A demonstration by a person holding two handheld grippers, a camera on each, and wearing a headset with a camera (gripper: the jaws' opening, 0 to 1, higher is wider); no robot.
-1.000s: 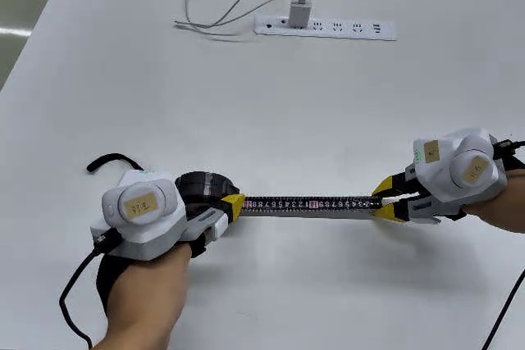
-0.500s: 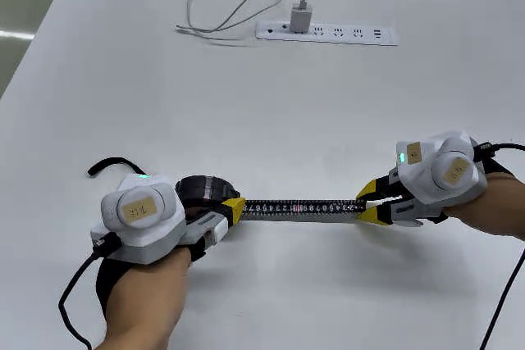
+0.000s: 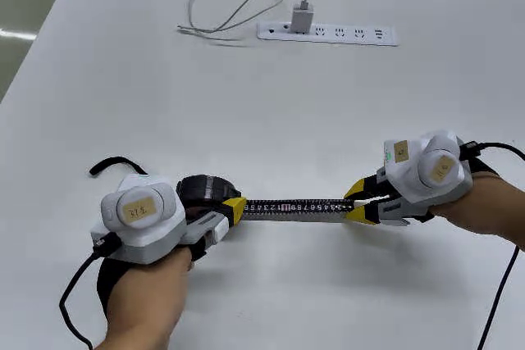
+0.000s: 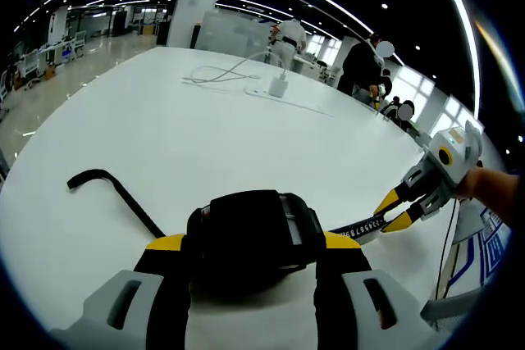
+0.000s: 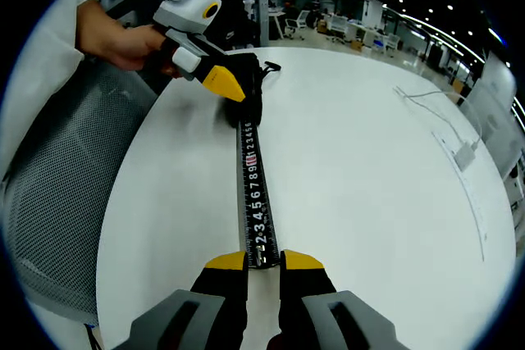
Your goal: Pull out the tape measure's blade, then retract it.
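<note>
The black tape measure case lies on the white table, and my left gripper is shut on it; in the left gripper view the case sits between the yellow-tipped jaws. Its black blade with white numbers runs right to my right gripper, which is shut on the blade's end. In the right gripper view the blade stretches from my right gripper back to the case. A black wrist strap trails left of the case.
A white power strip with a plugged-in charger and looped cable lies at the far side of the table. Black cords hang from both grippers. A grey mesh chair stands by the table edge.
My right gripper has moved left toward the case with the blade end, so the exposed blade is shorter. The left gripper and case have stayed put.
</note>
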